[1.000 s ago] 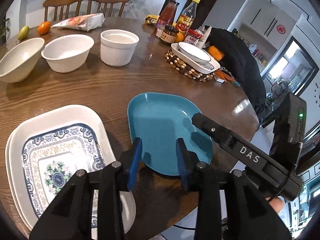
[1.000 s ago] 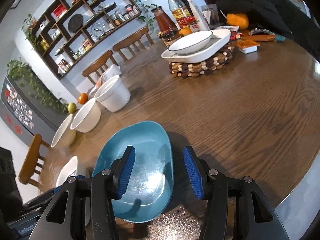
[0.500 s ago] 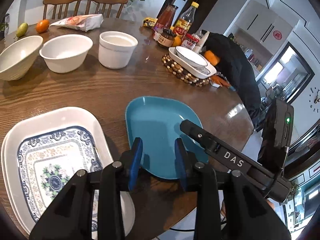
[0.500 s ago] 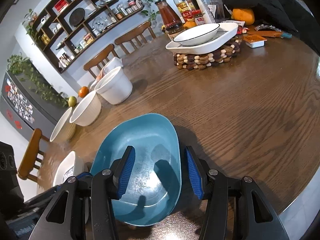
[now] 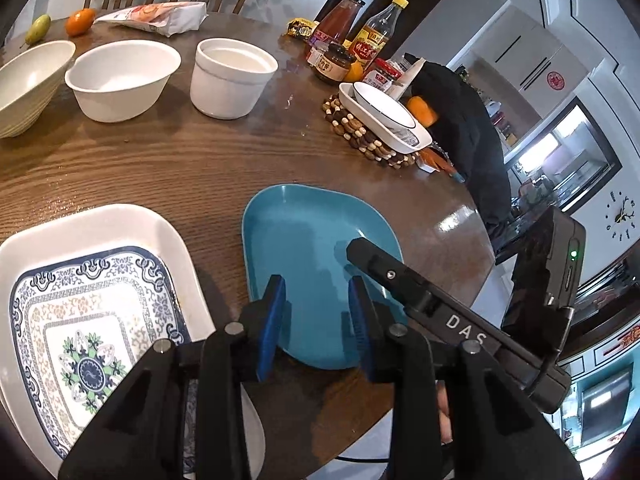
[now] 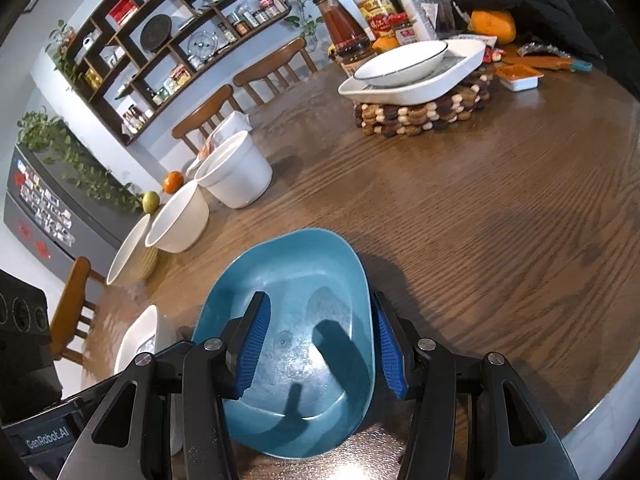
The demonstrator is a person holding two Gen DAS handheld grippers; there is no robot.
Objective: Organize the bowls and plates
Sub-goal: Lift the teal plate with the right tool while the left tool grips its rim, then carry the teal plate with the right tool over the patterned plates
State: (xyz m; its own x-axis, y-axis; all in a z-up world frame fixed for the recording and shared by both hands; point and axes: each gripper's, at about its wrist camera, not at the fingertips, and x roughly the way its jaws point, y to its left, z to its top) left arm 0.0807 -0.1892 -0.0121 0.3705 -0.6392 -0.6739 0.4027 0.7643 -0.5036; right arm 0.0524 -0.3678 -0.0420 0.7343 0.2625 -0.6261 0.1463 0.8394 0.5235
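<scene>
L wrist view: left hand-held gripper (image 5: 316,316) released, poised over near edge of blue plate (image 5: 308,256) on counter (image 5: 180,168), beside patterned plate (image 5: 80,320).

R wrist view: right hand-held gripper (image 6: 318,340) released, pads straddling blue plate (image 6: 296,320) right rim; white bowls (image 6: 180,220) further back at left.

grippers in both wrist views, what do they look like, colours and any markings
Both are black, angular two-finger tools with silver screw heads. The left gripper and right gripper carry blue ribbed pads on the inner faces of the jaws. In the left wrist view the right gripper's body reads "DAS" in white and bears a black box with a green light. In the right wrist view the left one reads "GenRobot.AI".
</scene>
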